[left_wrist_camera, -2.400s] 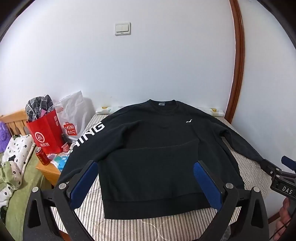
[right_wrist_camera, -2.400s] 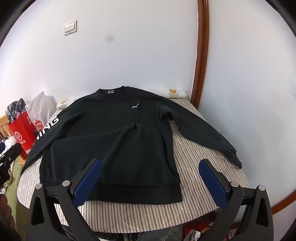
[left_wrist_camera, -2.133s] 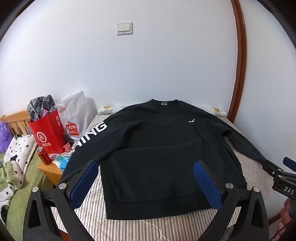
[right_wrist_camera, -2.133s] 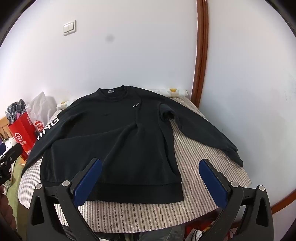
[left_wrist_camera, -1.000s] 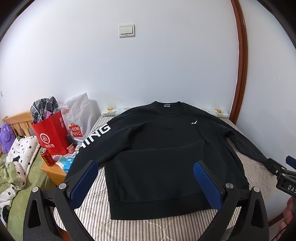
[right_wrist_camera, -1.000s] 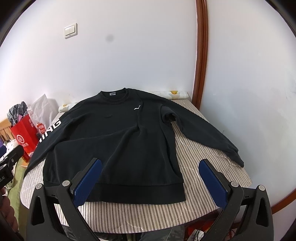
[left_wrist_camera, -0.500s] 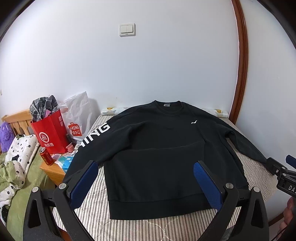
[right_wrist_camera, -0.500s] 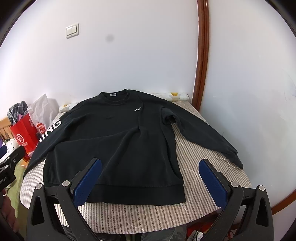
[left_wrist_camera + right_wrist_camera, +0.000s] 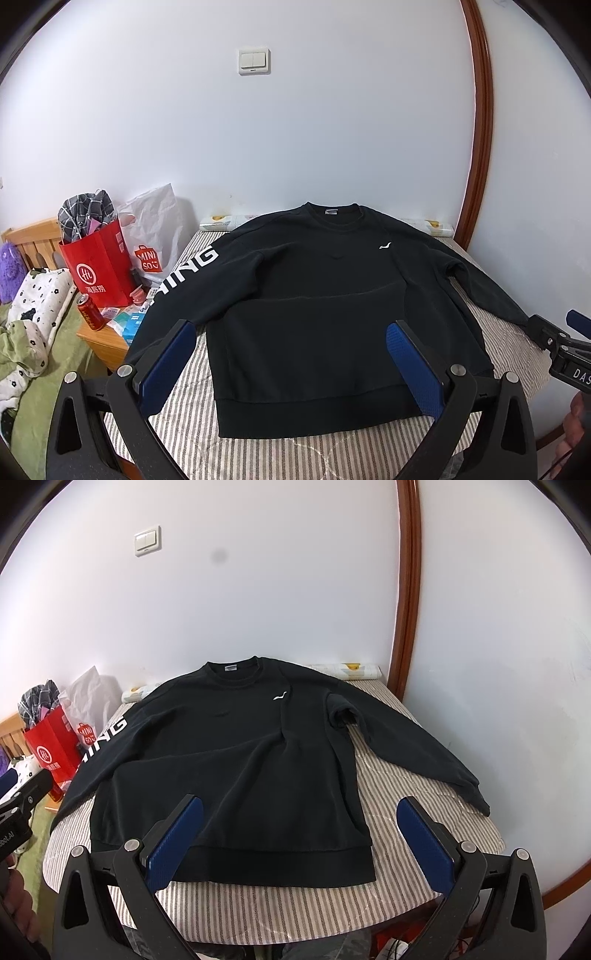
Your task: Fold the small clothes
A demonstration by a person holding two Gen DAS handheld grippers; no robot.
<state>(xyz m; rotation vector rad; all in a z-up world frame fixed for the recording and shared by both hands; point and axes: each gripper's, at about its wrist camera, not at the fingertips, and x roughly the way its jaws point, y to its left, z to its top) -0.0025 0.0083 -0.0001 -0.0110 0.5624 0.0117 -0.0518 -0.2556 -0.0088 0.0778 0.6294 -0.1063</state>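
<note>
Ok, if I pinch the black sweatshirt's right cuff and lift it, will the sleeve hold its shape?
Probably not. The black long-sleeved sweatshirt lies limp with soft creases on the striped table cover, so the sleeve should droop and trail. The thick-looking knit suggests moderate weight. Grip looks secure rather than slippery.

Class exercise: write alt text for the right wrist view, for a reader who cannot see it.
A black sweatshirt lies flat and unfolded, sleeves spread, on a striped table against a white wall. The right tool hangs open over the near hem, holding nothing, and part of the left tool shows at the left edge. A red shopping bag stands beyond the table's left side.
</note>
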